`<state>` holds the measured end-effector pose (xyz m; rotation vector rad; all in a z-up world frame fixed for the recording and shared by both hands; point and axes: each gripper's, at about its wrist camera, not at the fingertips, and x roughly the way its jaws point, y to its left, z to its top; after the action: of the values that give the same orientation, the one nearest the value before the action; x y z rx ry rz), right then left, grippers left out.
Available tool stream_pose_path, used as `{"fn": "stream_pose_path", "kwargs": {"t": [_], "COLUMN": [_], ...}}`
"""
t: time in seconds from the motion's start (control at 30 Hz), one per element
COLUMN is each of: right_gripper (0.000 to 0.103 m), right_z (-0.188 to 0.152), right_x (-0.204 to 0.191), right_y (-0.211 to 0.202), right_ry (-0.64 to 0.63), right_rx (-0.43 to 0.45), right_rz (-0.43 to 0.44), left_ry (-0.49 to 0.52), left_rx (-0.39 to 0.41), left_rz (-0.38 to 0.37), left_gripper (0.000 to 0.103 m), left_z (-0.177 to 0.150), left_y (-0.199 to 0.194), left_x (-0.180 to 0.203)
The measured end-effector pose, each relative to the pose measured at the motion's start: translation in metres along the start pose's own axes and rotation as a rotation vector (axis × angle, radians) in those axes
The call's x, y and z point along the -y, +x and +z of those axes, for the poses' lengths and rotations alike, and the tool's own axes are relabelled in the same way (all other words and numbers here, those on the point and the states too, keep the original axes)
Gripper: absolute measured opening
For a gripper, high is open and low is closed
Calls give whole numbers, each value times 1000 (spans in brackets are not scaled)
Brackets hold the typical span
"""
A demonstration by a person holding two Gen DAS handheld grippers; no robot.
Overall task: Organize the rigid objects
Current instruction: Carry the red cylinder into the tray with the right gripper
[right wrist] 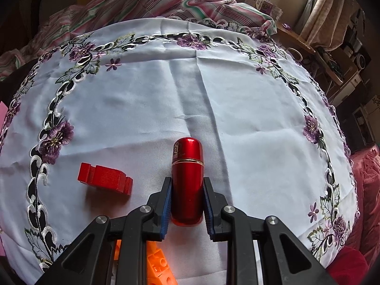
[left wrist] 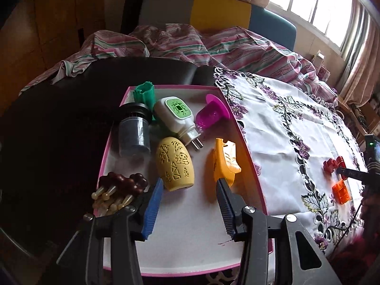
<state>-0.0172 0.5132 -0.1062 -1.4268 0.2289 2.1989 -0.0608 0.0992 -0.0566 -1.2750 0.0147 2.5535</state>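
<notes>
My left gripper (left wrist: 190,185) is open and empty above the pink-rimmed white tray (left wrist: 190,249). In the tray lie a yellow perforated egg-shaped case (left wrist: 175,163), an orange clip (left wrist: 224,160), a white and green plug-in device (left wrist: 174,116), a magenta piece (left wrist: 211,114), a dark jar (left wrist: 134,133), a green piece (left wrist: 144,93) and a wooden beaded massager (left wrist: 118,188). My right gripper (right wrist: 187,185) is shut on a red metal capsule-shaped tube (right wrist: 187,180) over the embroidered cloth (right wrist: 166,106). A red block (right wrist: 104,178) lies left of it; an orange block (right wrist: 159,268) sits under the gripper.
The red block (left wrist: 331,163) and orange block (left wrist: 340,191) also show in the left wrist view, on the cloth right of the tray. Striped bedding (left wrist: 190,45) lies behind the table. Shelves and boxes (right wrist: 344,66) stand at the far right.
</notes>
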Motion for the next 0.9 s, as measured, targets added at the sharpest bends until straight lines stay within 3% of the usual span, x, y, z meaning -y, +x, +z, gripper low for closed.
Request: {"fn": "stream_pose_path", "kwargs": {"t": [0.27,0.5,0.63,0.9], "right_gripper": [23,23,23,23], "right_z": [6,8,6,-28], "right_x": [15,-4,-45,-185], "right_y": [-17,-49,-87,-136], "right_ry": [78,65,-15,-280], "right_rx": [94,163,219,240], "right_rz": [23,105,208,467], "left_ry": [-27,-79,-88,-124], "left_rx": [17,45,57,67], "left_rz": [6,23,31,67], "left_gripper": [47,47,47,47], "left_z": [-2,1,-1,-8], "left_y": [-7,-21,-26,-33], "left_x": [-14,-35,-41,-64]}}
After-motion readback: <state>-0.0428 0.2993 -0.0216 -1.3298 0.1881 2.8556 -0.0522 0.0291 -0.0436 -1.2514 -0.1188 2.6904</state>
